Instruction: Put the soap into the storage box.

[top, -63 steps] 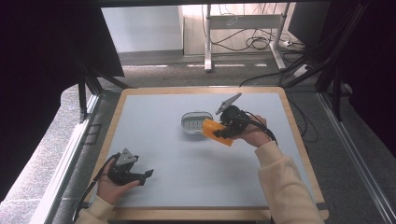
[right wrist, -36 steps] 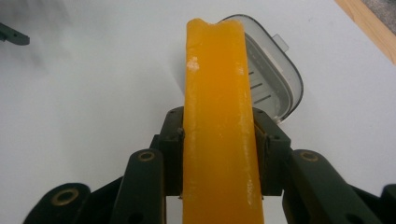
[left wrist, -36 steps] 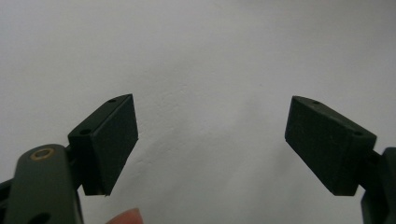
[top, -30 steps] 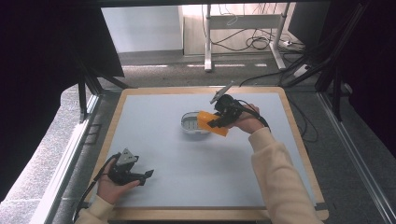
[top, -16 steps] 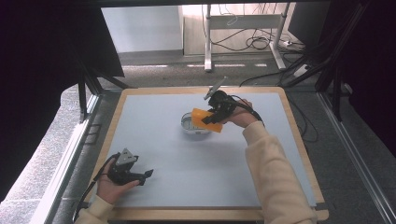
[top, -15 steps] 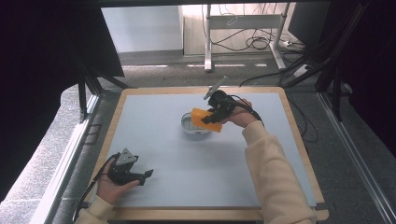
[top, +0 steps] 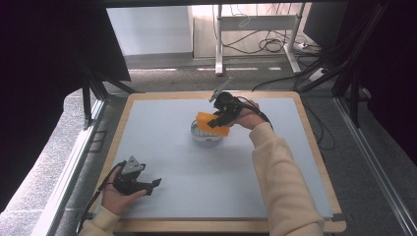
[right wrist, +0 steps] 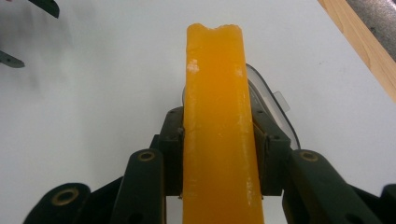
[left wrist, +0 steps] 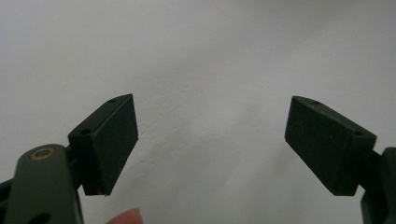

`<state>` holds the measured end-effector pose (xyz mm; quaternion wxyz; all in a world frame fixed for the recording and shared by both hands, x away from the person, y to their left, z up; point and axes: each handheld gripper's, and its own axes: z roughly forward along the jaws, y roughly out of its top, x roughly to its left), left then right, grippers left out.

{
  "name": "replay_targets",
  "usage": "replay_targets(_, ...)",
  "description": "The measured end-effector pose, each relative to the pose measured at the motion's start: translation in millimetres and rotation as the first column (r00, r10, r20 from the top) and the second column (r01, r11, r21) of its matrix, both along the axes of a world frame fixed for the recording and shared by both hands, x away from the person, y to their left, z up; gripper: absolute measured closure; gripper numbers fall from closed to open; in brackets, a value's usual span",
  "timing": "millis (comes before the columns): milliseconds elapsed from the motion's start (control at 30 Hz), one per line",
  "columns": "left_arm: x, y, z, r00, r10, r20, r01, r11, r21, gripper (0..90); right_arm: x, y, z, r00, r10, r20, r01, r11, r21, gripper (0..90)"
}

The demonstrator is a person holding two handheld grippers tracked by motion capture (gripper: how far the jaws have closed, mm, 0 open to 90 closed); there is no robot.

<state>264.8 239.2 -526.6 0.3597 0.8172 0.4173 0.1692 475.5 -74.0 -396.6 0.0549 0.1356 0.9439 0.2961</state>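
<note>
two hand-held grippers: the right hand-held gripper point(top: 216, 119) pinches a flat orange sponge-like slab point(right wrist: 217, 121) just above a clear shallow plastic container point(top: 206, 133) mid-surface; the left hand-held gripper point(left wrist: 210, 144) rests spread, near the pale grey surface point(top: 187, 191). lowering squarely would likely seat the slab.

overhead table point(top: 162, 147) view, two close jaw-level views

1. The left gripper point(left wrist: 211, 149) has two black jaws, and they are wide apart.
2. Nothing is between the jaws.
3. Behind them is the plain pale table top point(left wrist: 205, 56).
4. A fingertip point(left wrist: 125, 217) peeks in at the bottom edge, just beside the jaw on the left.
</note>
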Motion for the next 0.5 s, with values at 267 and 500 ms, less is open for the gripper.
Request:
replay_targets(267, 0.5, -0.2, -0.5, 1.0, 0.0, -0.002, 0.0, 1.0, 0.001, 17.2, 11.8, 7.9, -8.3, 0.9998, 0.014, -0.011, -0.014, 1.0, -0.006, 62.0)
replay_targets(500, 0.4, -0.3, -0.5, 1.0, -0.001, -0.001, 0.001, 1.0, 0.0, 17.2, 17.5, 14.1, -11.7, 0.9995, 0.025, -0.017, -0.025, 1.0, -0.007, 62.0)
